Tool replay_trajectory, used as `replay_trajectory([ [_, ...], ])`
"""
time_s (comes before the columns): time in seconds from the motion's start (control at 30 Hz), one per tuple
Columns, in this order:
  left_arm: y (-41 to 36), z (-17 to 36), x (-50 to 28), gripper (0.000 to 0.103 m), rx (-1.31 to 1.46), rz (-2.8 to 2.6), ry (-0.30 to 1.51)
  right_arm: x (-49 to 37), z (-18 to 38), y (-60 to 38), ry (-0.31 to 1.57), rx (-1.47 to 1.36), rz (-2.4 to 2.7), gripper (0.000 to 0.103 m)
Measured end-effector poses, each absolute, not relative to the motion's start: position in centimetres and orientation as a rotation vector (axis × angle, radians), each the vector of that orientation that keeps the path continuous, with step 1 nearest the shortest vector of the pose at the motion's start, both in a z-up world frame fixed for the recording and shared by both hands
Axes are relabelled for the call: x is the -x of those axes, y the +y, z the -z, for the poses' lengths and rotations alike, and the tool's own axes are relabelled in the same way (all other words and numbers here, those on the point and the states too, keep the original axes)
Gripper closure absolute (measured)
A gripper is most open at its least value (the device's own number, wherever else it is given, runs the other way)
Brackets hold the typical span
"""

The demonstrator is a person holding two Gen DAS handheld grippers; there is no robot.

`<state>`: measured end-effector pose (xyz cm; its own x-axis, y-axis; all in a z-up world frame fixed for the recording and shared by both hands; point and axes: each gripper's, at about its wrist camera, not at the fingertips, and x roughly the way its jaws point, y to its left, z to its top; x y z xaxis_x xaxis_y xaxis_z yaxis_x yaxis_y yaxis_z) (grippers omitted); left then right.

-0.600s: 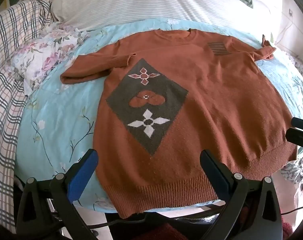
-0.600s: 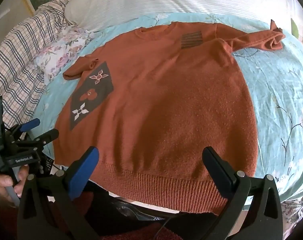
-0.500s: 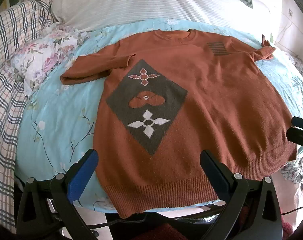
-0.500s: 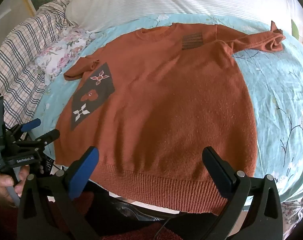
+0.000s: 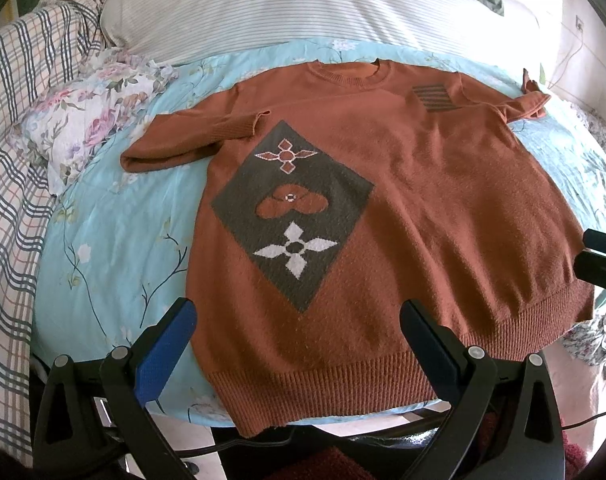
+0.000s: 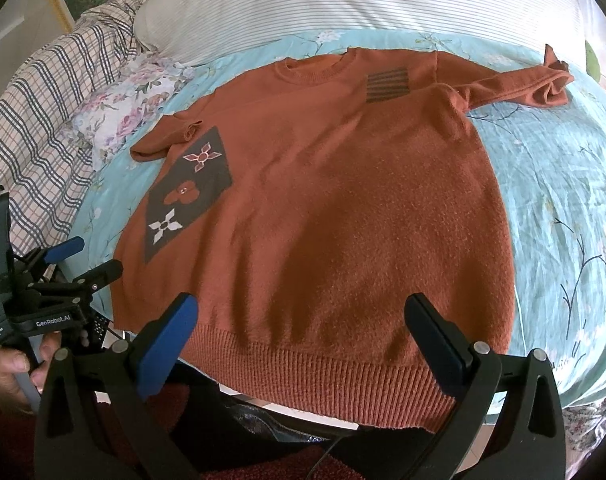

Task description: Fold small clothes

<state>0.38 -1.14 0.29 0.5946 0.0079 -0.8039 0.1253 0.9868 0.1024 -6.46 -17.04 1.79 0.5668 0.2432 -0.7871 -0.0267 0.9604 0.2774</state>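
An orange sweater point(image 5: 423, 208) lies spread flat, front up, on the blue flowered bed sheet point(image 5: 115, 240), its ribbed hem nearest both tools. The left hand-held gripper point(image 5: 299, 334) hovers over the hem's left part, jaws wide apart, holding nothing. The right hand-held gripper point(image 6: 303, 328) hangs over the hem's right part, equally wide and empty.

Before me, bed with light-blue floral sheet point(image 5: 115, 240), rust-orange knit sweater point(image 5: 443, 208) spread flat, striped white pillow point(image 5: 287, 4), floral cloth point(image 5: 87, 120)
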Motion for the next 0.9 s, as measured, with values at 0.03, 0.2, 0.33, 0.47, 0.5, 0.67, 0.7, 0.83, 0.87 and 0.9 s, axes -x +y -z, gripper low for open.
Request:
replay_trajectory([
  [0.03, -1.20, -0.28, -0.42, 0.001, -0.154, 0.069, 0.933, 6.41, -1.79, -17.00, 0.958, -0.244, -0.161, 0.000],
  [0.2, -1.09, -0.25, -0.35, 0.001, -0.155, 0.070, 0.932, 6.52, -1.74, -17.01, 0.956, -0.250, -0.166, 0.000],
  [0.33, -0.80, -0.43, -0.07, 0.001, -0.162, 0.076, 0.924, 6.46, -1.78, -16.94, 0.953, -0.249, -0.164, 0.000],
  [0.47, -0.86, -0.41, -0.09, 0.001, -0.161, 0.081, 0.926, 6.46, -1.91, -16.79, 0.956, -0.250, -0.164, 0.000],
  [0.5, -0.85, -0.35, -0.16, 0.001, -0.162, 0.081, 0.936, 6.50, -1.95, -16.72, 0.955, -0.251, -0.163, 0.000],
  [0.67, -1.03, -0.35, -0.12, 0.001, -0.169, 0.081, 0.913, 6.25, -2.08, -16.79, 0.967, -0.256, -0.158, 0.000],
  [0.7, -1.09, -0.31, -0.11, 0.001, -0.174, 0.079, 0.911, 6.19, -2.12, -16.94, 0.971, -0.257, -0.156, 0.000],
  [0.83, -1.15, -0.14, -0.19, 0.001, -0.188, 0.072, 0.911, 6.08, -2.25, -17.26, 0.962, -0.253, -0.154, 0.000],
  [0.87, -1.15, -0.13, -0.23, 0.001, -0.191, 0.069, 0.907, 6.05, -2.30, -17.22, 0.954, -0.256, -0.156, 0.000],
  [0.9, -1.15, -0.10, -0.28, 0.001, -0.194, 0.066, 0.901, 6.07, -2.30, -17.28, 0.936, -0.259, -0.160, 0.000],
])
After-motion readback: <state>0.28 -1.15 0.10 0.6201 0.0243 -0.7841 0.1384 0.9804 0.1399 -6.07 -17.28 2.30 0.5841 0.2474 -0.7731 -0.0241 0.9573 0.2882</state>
